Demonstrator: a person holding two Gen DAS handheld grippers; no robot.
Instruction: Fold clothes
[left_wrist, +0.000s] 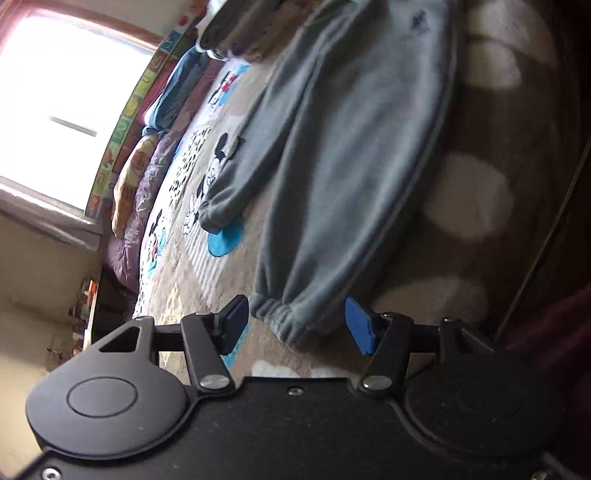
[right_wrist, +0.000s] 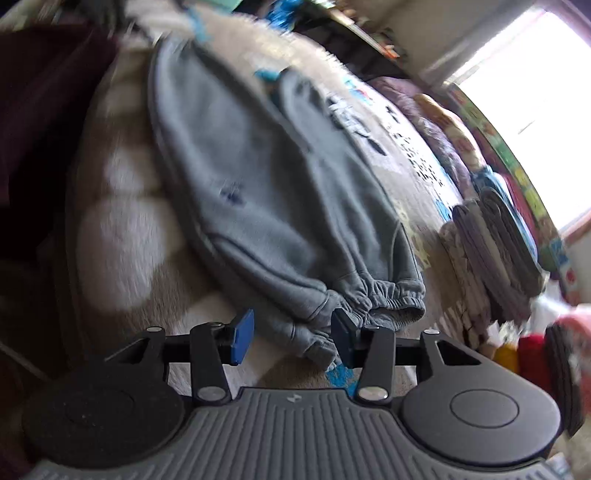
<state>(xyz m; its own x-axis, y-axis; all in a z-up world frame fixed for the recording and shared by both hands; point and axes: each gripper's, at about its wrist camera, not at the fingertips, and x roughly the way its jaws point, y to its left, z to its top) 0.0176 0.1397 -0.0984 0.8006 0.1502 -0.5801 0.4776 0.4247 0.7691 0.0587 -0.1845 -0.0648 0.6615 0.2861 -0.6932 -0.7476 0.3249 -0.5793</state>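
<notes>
Grey sweatpants (left_wrist: 343, 155) flat on blanket (left_wrist: 192, 258); folded stack (right_wrist: 495, 251) clearest from right wrist.

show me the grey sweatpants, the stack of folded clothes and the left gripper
grey sweatpants (left_wrist: 354, 155): left wrist view, on the broad leg panel.
stack of folded clothes (right_wrist: 495, 251): right wrist view, on the layered edges of the pile.
left gripper (left_wrist: 295, 325): left wrist view, midway between its open blue-padded fingertips.

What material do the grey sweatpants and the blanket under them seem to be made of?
The grey sweatpants look like soft fleece or brushed cotton knit: matte, slightly fuzzy, with gathered elastic cuffs. The blanket beneath looks like plush fleece, matte and fuzzy, brown with pale spots on one part and cartoon prints on another. The fibre itself cannot be told.
</notes>
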